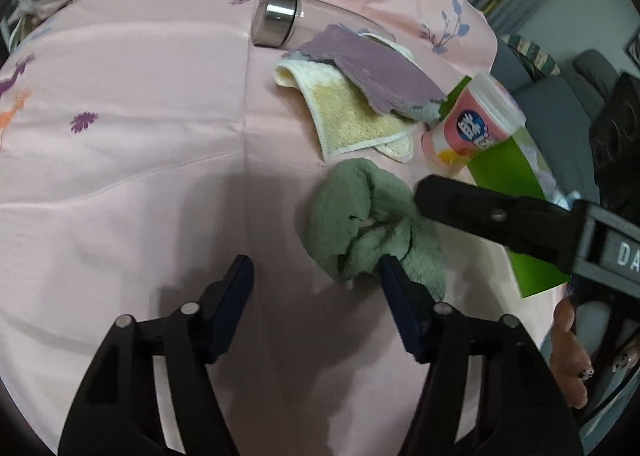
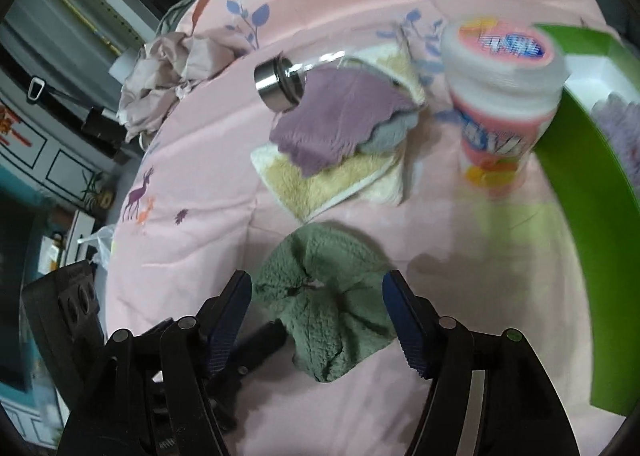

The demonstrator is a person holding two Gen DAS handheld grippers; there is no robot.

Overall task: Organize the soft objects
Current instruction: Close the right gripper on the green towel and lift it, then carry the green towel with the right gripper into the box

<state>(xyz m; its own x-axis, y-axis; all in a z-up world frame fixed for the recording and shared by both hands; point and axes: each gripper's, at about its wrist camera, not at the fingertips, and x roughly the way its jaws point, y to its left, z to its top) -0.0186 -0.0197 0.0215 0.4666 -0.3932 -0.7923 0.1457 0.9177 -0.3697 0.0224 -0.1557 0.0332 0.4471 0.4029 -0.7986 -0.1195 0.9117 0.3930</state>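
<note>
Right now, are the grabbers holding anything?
No. The left gripper and right gripper are both open; the green cloth lies loose on the bed.

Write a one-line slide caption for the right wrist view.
Right tool open over a crumpled green cloth on the pink bedsheet, beside stacked purple and yellow cloths.

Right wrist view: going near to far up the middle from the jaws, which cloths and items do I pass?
Green cloth → yellow towel → purple cloth lying on it → steel-capped bottle.
</note>
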